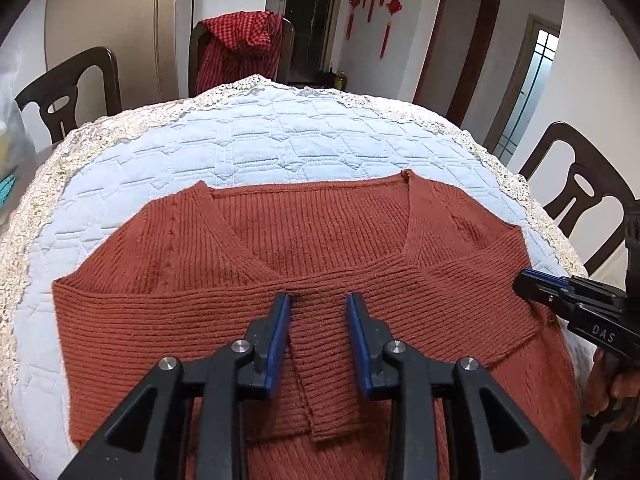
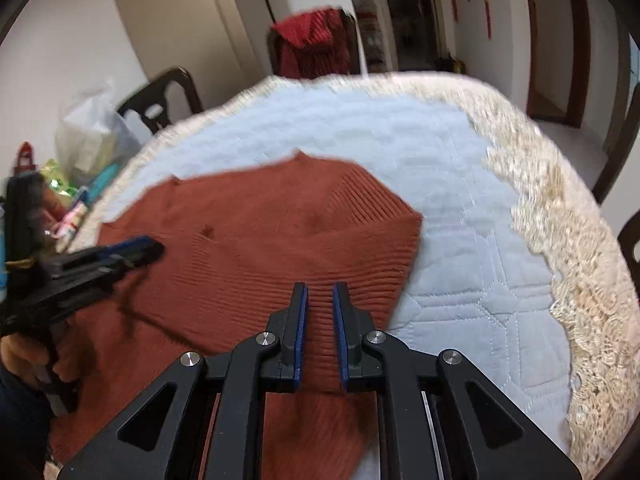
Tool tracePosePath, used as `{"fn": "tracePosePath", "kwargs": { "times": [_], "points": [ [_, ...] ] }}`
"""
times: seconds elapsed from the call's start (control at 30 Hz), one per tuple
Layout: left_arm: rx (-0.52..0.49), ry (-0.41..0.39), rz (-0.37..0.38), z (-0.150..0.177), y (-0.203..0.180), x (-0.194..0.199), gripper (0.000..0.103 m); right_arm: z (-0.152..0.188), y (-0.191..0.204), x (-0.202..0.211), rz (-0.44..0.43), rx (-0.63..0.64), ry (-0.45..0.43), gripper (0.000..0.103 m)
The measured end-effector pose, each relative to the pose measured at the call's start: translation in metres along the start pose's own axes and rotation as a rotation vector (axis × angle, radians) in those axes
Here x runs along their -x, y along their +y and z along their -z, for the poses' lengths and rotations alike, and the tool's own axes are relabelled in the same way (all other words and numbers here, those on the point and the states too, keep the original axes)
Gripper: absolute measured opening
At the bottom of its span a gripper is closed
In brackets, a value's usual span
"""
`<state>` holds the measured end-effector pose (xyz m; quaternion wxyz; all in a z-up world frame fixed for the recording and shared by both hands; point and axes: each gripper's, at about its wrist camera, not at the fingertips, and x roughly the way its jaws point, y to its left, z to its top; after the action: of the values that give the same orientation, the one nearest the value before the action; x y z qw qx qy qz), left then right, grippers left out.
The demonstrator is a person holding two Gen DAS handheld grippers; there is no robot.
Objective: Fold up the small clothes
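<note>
A rust-red ribbed knit sweater (image 1: pixel 304 240) lies flat on the light blue quilted table cover (image 1: pixel 260 136), V-neck toward the far side, both sleeves folded across the chest. My left gripper (image 1: pixel 319 300) is open, just above the overlapping sleeve ends, holding nothing. My right gripper (image 2: pixel 320 292) is open with a narrow gap, over the folded right sleeve near the sweater's right edge (image 2: pixel 404 248). It also shows in the left wrist view (image 1: pixel 528 286) at the sweater's right side. The left gripper shows in the right wrist view (image 2: pixel 148 248).
The cover has a cream lace border (image 1: pixel 360 100). Dark wooden chairs (image 1: pixel 72 96) stand around the table; the far one carries a red checked cloth (image 1: pixel 240 52). Plastic bags and small packets (image 2: pixel 92 140) sit at the table's left edge.
</note>
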<state>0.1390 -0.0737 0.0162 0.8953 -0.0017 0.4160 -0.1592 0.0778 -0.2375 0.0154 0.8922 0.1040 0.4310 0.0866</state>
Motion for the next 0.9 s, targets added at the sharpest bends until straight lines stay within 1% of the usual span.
{"fn": "tracePosePath", "kwargs": {
  "times": [0.13, 0.27, 0.37, 0.4, 0.47, 0.53, 0.67, 0.77, 0.8, 0.87, 0.9],
  "points": [
    [-0.023, -0.006, -0.012, 0.007, -0.004, 0.013, 0.032, 0.001, 0.006, 0.009, 0.012, 0.019, -0.002, 0.013],
    [-0.024, -0.004, -0.028, 0.017, -0.002, 0.025, 0.032, 0.009, 0.017, 0.019, -0.008, 0.057, 0.005, 0.013],
    [-0.026, -0.008, -0.054, 0.026, 0.0, 0.033, 0.032, 0.017, 0.022, 0.027, -0.018, 0.082, 0.002, 0.013],
    [-0.025, -0.007, -0.064, 0.029, 0.002, 0.034, 0.032, 0.02, 0.022, 0.026, -0.018, 0.086, 0.01, 0.017],
    [-0.014, 0.006, -0.073, 0.035, 0.007, 0.033, 0.034, 0.026, 0.02, 0.018, -0.01, 0.094, 0.041, 0.021],
    [-0.009, 0.0, -0.073, 0.039, 0.011, 0.038, 0.034, 0.029, 0.02, 0.02, -0.007, 0.097, 0.029, 0.021],
    [-0.002, -0.014, -0.083, 0.047, 0.017, 0.054, 0.034, 0.03, 0.025, 0.028, 0.005, 0.103, 0.032, 0.022],
    [0.019, -0.024, -0.084, 0.059, 0.026, 0.069, 0.034, 0.035, 0.027, 0.037, -0.006, 0.106, 0.032, 0.022],
    [0.024, -0.026, -0.084, 0.063, 0.029, 0.073, 0.036, 0.038, 0.027, 0.041, -0.019, 0.097, 0.035, 0.022],
    [0.04, -0.031, -0.095, 0.071, 0.036, 0.081, 0.037, 0.043, 0.025, 0.048, -0.043, 0.08, 0.033, 0.03],
    [0.047, -0.034, -0.097, 0.076, 0.04, 0.085, 0.037, 0.045, 0.025, 0.05, -0.048, 0.073, 0.034, 0.039]
  ]
}}
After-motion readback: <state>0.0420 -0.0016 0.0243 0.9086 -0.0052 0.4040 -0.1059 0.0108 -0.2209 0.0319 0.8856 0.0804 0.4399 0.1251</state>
